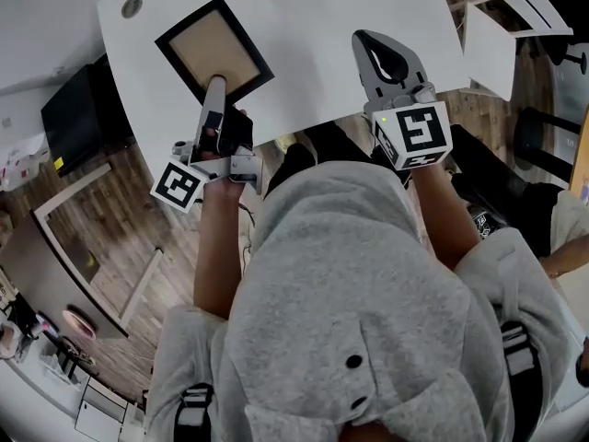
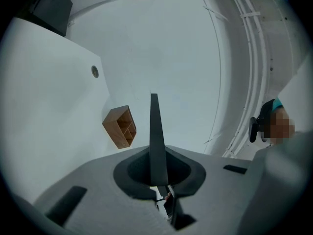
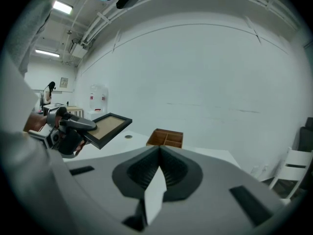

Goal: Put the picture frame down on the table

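The picture frame point(image 1: 213, 49) has a black border and a brown panel facing up. My left gripper point(image 1: 215, 88) is shut on its near edge and holds it a little above the white table point(image 1: 304, 26), towards the left side. In the right gripper view the frame point(image 3: 108, 126) hangs tilted in the air, with the left gripper point(image 3: 73, 126) clamped on it. In the left gripper view the frame point(image 2: 154, 131) shows edge-on as a thin dark blade rising between the jaws. My right gripper point(image 1: 368, 44) hovers over the table's near right part, shut and empty.
A wooden compartment box point(image 3: 165, 137) stands at the table's far side, also in the left gripper view as the box point(image 2: 120, 126). A round cable hole point(image 1: 132, 6) is in the far left corner. A white chair point(image 1: 511, 7) stands right of the table.
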`<state>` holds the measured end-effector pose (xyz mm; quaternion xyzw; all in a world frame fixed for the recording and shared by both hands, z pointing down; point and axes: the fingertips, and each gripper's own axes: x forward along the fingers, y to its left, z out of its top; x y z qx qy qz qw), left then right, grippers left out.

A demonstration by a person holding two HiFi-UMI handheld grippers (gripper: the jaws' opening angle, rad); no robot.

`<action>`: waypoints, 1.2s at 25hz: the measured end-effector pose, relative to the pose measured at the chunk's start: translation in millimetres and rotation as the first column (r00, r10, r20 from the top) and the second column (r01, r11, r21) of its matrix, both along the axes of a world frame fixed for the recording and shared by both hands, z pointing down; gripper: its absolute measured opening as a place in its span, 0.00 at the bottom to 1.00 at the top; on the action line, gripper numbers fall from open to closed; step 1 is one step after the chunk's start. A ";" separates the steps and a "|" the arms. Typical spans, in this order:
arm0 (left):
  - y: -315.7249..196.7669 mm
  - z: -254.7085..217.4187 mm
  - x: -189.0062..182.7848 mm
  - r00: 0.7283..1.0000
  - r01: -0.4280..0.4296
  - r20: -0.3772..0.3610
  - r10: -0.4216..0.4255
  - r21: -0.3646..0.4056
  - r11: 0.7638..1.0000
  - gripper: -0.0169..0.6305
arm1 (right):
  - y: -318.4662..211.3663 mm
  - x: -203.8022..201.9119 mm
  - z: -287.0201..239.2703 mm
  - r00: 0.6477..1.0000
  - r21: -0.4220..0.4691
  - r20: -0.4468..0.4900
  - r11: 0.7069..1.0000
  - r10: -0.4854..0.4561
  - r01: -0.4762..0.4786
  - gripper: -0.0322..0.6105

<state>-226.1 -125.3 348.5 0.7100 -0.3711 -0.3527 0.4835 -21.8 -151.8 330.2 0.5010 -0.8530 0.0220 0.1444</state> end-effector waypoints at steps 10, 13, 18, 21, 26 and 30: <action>-46.0 29.4 34.5 0.999 -0.009 0.038 0.012 -0.087 0.996 0.08 | -49.7 30.3 16.5 1.000 -0.033 0.022 0.999 -0.008 0.008 0.09; -57.2 35.2 48.2 0.999 -0.015 0.045 0.019 -0.097 0.995 0.08 | -58.6 44.4 18.4 1.000 -0.039 0.025 0.999 0.000 0.001 0.09; -75.6 47.9 76.7 0.998 -0.040 0.051 0.046 -0.117 0.992 0.08 | -70.8 71.6 22.8 0.999 -0.052 0.026 0.998 0.021 -0.020 0.09; -84.1 65.4 91.0 0.996 -0.060 0.051 0.068 -0.151 0.987 0.08 | -77.9 84.6 25.8 0.999 -0.059 0.024 0.998 0.033 -0.032 0.09; -93.0 95.4 108.0 0.992 -0.092 0.063 0.109 -0.220 0.971 0.08 | -87.0 102.5 30.8 0.998 -0.075 0.025 0.996 0.057 -0.055 0.09; -100.2 111.8 128.0 0.990 -0.116 0.054 0.134 -0.254 0.960 0.08 | -89.2 121.2 35.3 0.997 -0.086 0.015 0.994 0.071 -0.069 0.09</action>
